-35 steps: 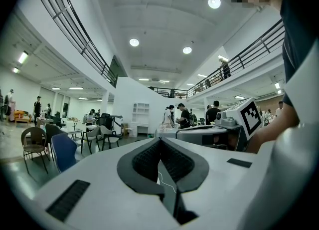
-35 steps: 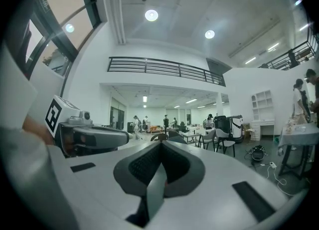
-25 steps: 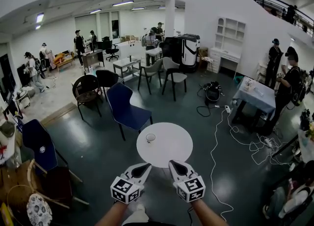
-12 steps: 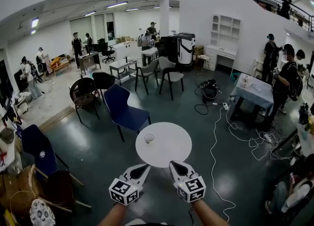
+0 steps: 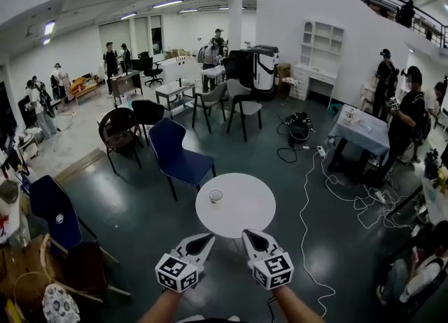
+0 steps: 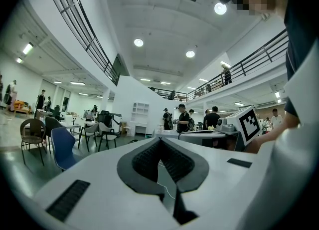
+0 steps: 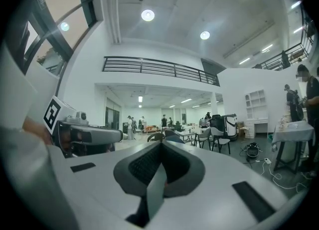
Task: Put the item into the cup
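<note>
little differs from 1 second ago; the left gripper (image 5: 211,237) and the right gripper (image 5: 246,232) stay side by side at the bottom of the head view, both pointing at the near edge of the round white table (image 5: 245,211); the table and the cup (image 5: 215,196) sit a touch further right in that view, and the cup keeps its spot on the table's left part, well apart from both grippers; the person in black (image 5: 404,113) by the cloth-covered table at the right stands slightly further left than before.

the left gripper's jaws are together, the ribbed black pads (image 6: 144,161) meeting at the tip with nothing between them; a narrow slot behind the tip shows only the dark floor and a thin white cable; the right gripper's jaws are likewise closed at the tip, its pads (image 7: 144,166) framing a grey sliver that looks like floor, though i cannot say so for sure; neither gripper touches the table or the cup.

the item itself i cannot pick out in any view; the cup is too small to tell what is inside it; both forearms are cut off by the lower edge of the head view; each gripper view catches the other gripper only in part, at its side edge.
</note>
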The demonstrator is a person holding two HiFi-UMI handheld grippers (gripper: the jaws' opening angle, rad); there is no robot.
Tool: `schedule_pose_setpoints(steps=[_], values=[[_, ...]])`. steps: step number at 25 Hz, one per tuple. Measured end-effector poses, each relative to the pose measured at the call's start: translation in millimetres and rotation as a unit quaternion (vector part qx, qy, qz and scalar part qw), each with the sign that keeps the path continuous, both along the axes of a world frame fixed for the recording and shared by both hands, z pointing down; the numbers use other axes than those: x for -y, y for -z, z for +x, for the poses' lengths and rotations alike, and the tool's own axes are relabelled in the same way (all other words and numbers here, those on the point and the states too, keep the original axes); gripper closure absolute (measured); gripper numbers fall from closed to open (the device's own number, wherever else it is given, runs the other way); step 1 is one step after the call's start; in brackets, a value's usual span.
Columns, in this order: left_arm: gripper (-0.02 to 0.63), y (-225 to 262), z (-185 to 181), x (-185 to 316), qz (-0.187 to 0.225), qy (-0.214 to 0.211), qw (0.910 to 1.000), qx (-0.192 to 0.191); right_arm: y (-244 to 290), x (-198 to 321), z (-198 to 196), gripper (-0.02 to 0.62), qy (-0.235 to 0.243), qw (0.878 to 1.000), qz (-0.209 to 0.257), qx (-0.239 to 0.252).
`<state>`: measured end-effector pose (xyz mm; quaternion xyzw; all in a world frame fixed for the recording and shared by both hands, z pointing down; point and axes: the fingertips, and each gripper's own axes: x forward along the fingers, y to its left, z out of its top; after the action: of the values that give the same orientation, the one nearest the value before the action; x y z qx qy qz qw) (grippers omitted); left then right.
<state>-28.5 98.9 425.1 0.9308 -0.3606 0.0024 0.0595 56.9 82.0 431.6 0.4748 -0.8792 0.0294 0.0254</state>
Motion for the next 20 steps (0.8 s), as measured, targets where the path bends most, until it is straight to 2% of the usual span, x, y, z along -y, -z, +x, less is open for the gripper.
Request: schedule_pose_setpoints(steps=[9, 20], values=[[0.589, 11, -23, -1, 0.009, -0.002, 0.9998, 0.015, 15, -4, -26, 0.586, -0.005, 1.0, 0.013, -0.009], [0.589, 12, -29, -11, 0.013, -0.003, 0.9999, 0.011, 18, -16, -30, 0.586, -0.007, 1.0, 0.015, -0.016]])
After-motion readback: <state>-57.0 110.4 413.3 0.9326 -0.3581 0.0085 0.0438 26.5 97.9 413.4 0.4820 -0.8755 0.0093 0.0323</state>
